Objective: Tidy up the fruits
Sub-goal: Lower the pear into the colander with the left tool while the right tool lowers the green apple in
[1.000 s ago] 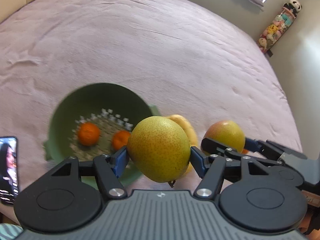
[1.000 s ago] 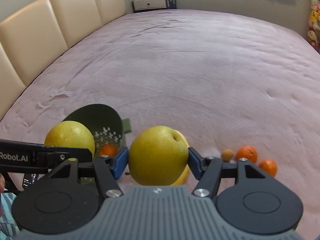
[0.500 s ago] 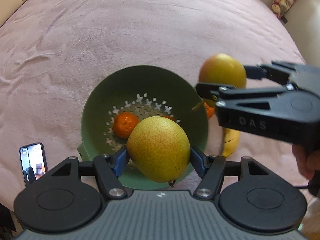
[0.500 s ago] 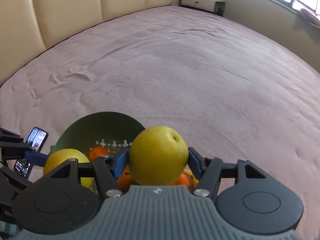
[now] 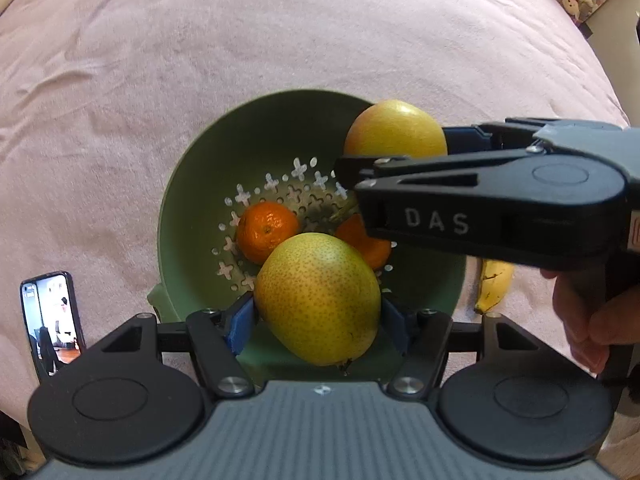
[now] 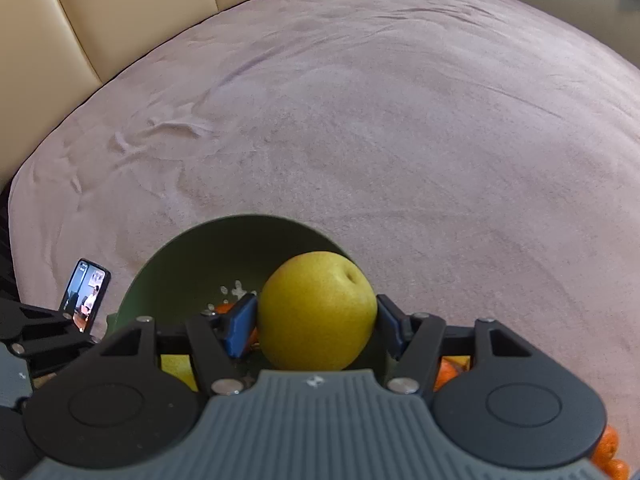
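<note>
Both pears now over colander (image 5: pixel 188 216), closer than before | left gripper (image 5: pixel 318 322) clamps speckled pear (image 5: pixel 318 296) | right gripper (image 6: pixel 316 326) clamps yellow pear (image 6: pixel 316 316) | two tangerines (image 5: pixel 266 230) inside colander | banana (image 5: pixel 494 286) right of colander

Round plastic colander (image 5: pixel 188 216): I saw sage green, pale cross-shaped holes.
Speckled pear (image 5: pixel 318 298): I saw yellow-green, brown dots.
Smooth round pear (image 6: pixel 316 316): yellow.
Small mandarin (image 5: pixel 266 230): orange.
Plush bedspread (image 5: pixel 200 60): pink.

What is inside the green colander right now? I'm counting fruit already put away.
In the green colander, two oranges lie on its perforated bottom: one in full view, one partly covered. Both pears are held above in hand-held grippers, hiding anything beneath them.
</note>
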`<state>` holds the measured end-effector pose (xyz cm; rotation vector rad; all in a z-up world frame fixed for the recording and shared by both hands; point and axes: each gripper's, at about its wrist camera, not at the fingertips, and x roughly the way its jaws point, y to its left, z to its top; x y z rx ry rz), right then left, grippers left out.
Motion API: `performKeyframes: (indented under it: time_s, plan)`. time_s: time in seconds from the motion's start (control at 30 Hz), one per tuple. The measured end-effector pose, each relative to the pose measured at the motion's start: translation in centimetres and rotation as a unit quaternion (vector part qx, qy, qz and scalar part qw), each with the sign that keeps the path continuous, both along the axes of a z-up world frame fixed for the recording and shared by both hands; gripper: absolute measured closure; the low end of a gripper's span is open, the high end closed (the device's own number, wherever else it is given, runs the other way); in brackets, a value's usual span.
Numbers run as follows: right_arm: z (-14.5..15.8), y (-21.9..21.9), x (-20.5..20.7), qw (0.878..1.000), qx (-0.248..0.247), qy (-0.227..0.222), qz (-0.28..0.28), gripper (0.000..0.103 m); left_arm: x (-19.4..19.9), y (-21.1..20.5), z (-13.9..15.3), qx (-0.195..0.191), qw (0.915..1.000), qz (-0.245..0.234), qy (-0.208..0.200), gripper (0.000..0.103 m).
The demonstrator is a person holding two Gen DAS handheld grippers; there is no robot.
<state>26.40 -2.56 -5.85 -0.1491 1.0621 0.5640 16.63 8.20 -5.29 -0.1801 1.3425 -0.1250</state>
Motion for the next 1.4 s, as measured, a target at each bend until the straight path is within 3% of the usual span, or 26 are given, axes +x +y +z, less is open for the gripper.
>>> performKeyframes:
  time_s: [0.17,0.47,0.77,1.03,1.17,1.4]
  plan:
    - [-1.6,0.3,0.2,1.000,-0.007,0.022,-0.019,0.042,0.4,0.5,-1.3,-0.012,0.9997,0.012,0.018,0.028]
    - [-2.8,1.3,0.1,0.998,0.008,0.042,-0.043,0.042,0.4,0.4,-2.7,-0.001,0.9993,0.008,0.038,0.028]
    - [-3.1,1.8,-0.1,0.998,0.001,0.033,-0.047,0.042,0.6,-0.5,-3.6,0.022,0.9990,-0.002,0.039,0.028]
    - [-2.1,0.6,0.0,0.997,0.031,0.035,-0.059,0.042,0.6,-1.9,-3.8,0.041,0.9981,-0.015,0.042,0.027]
    - [-1.1,-0.3,-0.1,0.996,0.042,0.032,-0.071,0.042,0.5,-1.5,-3.2,0.013,0.9990,0.001,0.042,0.022]
    - [0.8,-2.7,-0.6,0.992,0.076,0.032,-0.099,0.036,0.1,-1.9,-2.6,0.029,0.9990,-0.002,0.033,0.018]
